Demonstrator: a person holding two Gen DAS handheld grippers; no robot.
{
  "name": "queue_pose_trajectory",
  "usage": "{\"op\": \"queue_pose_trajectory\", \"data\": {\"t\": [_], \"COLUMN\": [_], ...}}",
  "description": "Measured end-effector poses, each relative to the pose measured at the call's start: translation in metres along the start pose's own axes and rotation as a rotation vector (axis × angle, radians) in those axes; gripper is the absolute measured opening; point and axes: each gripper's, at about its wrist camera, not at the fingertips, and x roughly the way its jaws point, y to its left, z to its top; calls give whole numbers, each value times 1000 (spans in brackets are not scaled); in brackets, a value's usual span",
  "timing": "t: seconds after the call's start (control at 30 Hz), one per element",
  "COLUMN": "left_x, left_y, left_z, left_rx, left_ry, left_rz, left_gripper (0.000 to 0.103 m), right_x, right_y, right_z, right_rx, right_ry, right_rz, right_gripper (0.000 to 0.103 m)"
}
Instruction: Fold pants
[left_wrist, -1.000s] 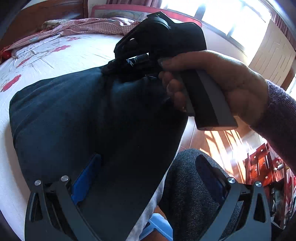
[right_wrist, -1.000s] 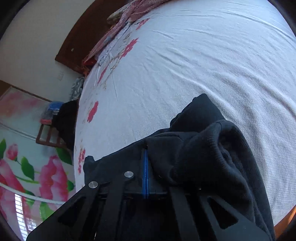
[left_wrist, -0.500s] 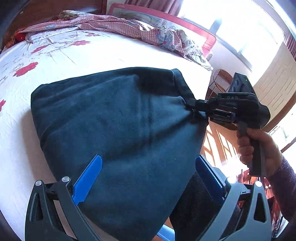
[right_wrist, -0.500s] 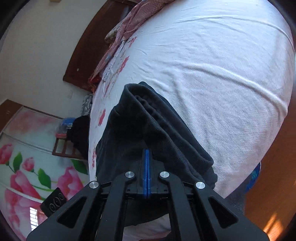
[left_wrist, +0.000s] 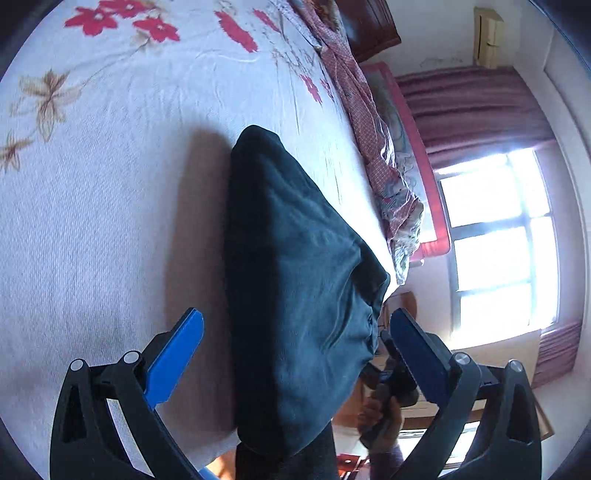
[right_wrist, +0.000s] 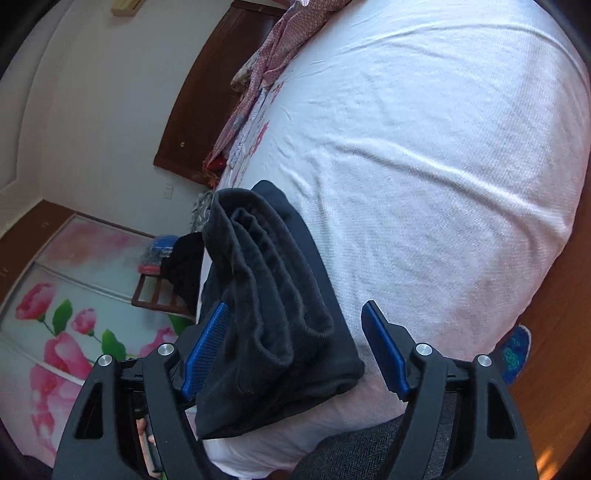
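Showing folded pants (left_wrist: 295, 280), bed (left_wrist: 110, 221), no legible writing

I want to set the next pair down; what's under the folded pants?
Folded pants lie on the white bed sheet. Anything directly beneath them is covered.

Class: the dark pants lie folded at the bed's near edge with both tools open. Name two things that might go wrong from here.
1. The folded pants overhang the bed edge, so a nudge might tip them off.
2. The right tool, jaws just opened, straddles the stacked layers; its left pad looks close enough to snag and undo the fold.
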Motion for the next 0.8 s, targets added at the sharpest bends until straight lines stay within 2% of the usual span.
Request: {"op": "queue_pose_trajectory", "data": {"t": [0.03,0.1,0.17,0.27,0.37,0.43,0.5,0.63,0.73,0.8], "left_x": [2,5,12,21,28,31,37,54,70,78], "left_y": [6,17,23,22,21,21,19,10,1,-4], "left_z": [-1,-6,-13,-16,-19,-18,-18,-16,-21,-20], "left_rx": [-38,-101,-139,-152,-162,-168,-165,-171,-134,-115], "left_ry": [2,3,7,17,37,47,71,109,157,180], "left_rz": [-19,-51,-75,-97,-124,-131,-105,-113,-62,-57], "left_gripper": [101,101,101,101,101,101,101,101,101,101], "right_x": [4,1,1,0,-2,1,6,6,3,4], "right_y": [-2,-7,-10,-4,-1,5,2,-3,-8,-8], "right_z": [-2,-5,-9,-16,-15,-15,-13,-13,-14,-16], "right_rx": [-3,15,29,-26,3,-35,-6,32,37,49], "right_ry": [4,-12,1,34,40,64,73,61,53,49], "right_rz": [8,98,142,146,259,210,154,165,158,158], "right_gripper": [75,86,86,86,87,87,87,88,88,88]}}
